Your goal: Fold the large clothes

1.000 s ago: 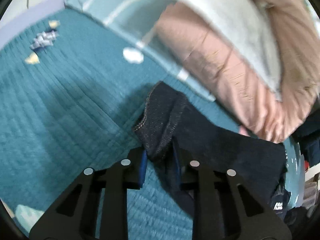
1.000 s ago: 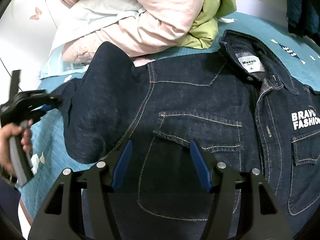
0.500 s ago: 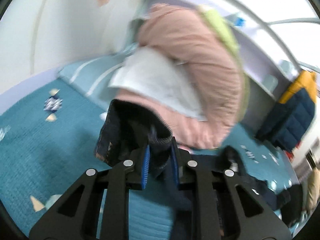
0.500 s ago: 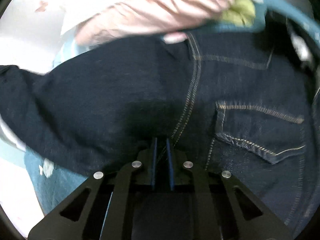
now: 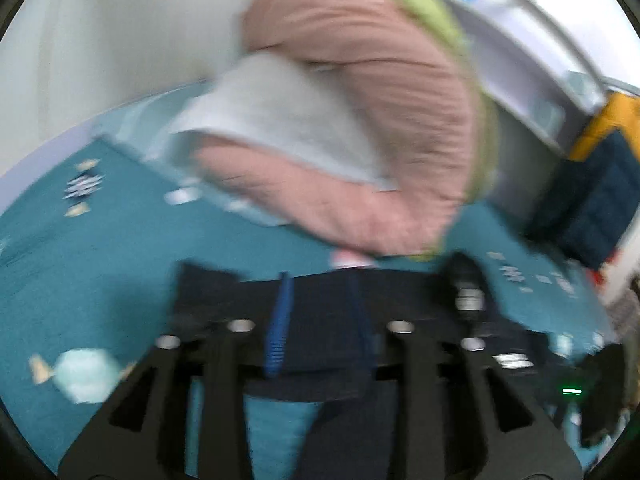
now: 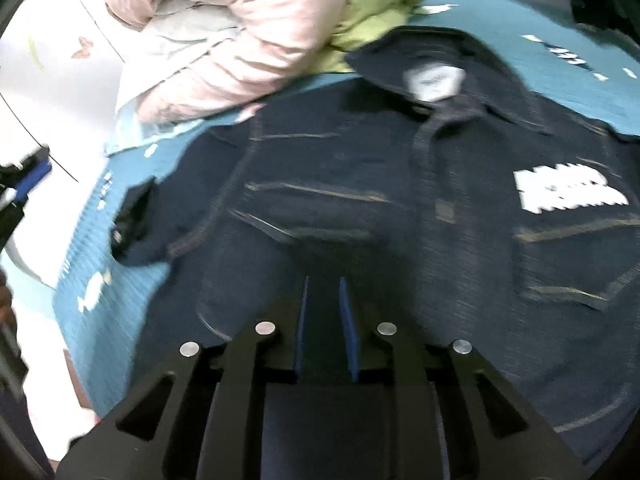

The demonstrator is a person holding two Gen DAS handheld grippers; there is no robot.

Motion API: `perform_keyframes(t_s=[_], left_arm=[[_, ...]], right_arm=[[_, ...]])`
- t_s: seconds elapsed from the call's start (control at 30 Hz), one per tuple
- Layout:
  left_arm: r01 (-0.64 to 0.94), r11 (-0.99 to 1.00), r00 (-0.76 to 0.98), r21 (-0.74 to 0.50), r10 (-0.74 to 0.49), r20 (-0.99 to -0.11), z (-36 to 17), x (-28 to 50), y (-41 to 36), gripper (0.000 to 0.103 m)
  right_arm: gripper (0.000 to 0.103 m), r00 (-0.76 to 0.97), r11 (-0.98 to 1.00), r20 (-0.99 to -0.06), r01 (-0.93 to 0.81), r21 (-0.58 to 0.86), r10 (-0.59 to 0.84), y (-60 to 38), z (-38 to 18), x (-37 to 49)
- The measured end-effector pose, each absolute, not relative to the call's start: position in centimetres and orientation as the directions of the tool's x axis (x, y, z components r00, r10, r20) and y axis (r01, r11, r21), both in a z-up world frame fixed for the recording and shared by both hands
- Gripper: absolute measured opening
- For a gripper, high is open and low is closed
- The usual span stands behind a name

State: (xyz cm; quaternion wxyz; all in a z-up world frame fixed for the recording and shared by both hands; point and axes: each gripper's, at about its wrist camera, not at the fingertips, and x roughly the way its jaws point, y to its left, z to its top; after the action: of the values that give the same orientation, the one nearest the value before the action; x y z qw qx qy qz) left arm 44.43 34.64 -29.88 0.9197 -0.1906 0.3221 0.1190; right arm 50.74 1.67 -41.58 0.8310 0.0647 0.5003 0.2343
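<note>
Moved: I have swung the sleeve in; left gripper now part-open, nothing clamped.
Right gripper: narrow, pinching denim jacket.
Jacket: flat on teal bedspread.
Technique: I'd square the sleeve before releasing.

Dark denim between left hand-held gripper fingers, over teal bedspread

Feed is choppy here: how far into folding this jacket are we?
Early. Done: the denim jacket lies spread front-up on the bed, collar away. In hand: right tongs pinch its fabric; left tongs look open over the sleeve. Left: all the folds.
</note>
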Motion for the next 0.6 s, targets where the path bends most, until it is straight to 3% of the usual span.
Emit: perform_keyframes(t_s=[0.03, 0.1, 0.2, 0.43, 0.53, 0.6], left_arm=[[-0.396, 0.878, 0.738, -0.27, 0.129, -0.662, -31.0, 43.8, 36.5, 0.061], [-0.481, 0.84, 0.69, -0.252, 0.185, -0.7, -33.2, 42.9, 39.5, 0.062], [-0.52, 0.82, 0.605, -0.238, 0.157, -0.78, -37.1, 42.8, 42.2, 0.062], [-0.307, 0.951, 0.574, -0.028, 0.162, -0.803, -40.8, 46.0, 37.3, 0.07], [-0.261, 0.965, 0.57, -0.007, 0.149, -0.808, -41.7, 46.8, 36.4, 0.086], [-0.258, 0.964, 0.544, 0.062, 0.198, -0.815, -42.6, 48.0, 36.3, 0.086]], right_arm=[[0.024, 0.395, 0.89, -0.807, -0.315, 0.33, 0.439, 0.6, -41.8, 50.4], [0.026, 0.398, 0.901, -0.816, -0.295, 0.319, 0.419, -1.4, -42.4, 49.7], [0.03, 0.392, 0.915, -0.835, -0.271, 0.297, 0.387, -3.5, -43.0, 48.9], [0.033, 0.375, 0.931, -0.857, -0.224, 0.287, 0.354, -5.6, -44.0, 47.7], [0.037, 0.374, 0.932, -0.856, -0.211, 0.296, 0.356, -5.6, -43.9, 47.6], [0.039, 0.375, 0.931, -0.854, -0.202, 0.305, 0.361, -5.5, -43.9, 47.7]])
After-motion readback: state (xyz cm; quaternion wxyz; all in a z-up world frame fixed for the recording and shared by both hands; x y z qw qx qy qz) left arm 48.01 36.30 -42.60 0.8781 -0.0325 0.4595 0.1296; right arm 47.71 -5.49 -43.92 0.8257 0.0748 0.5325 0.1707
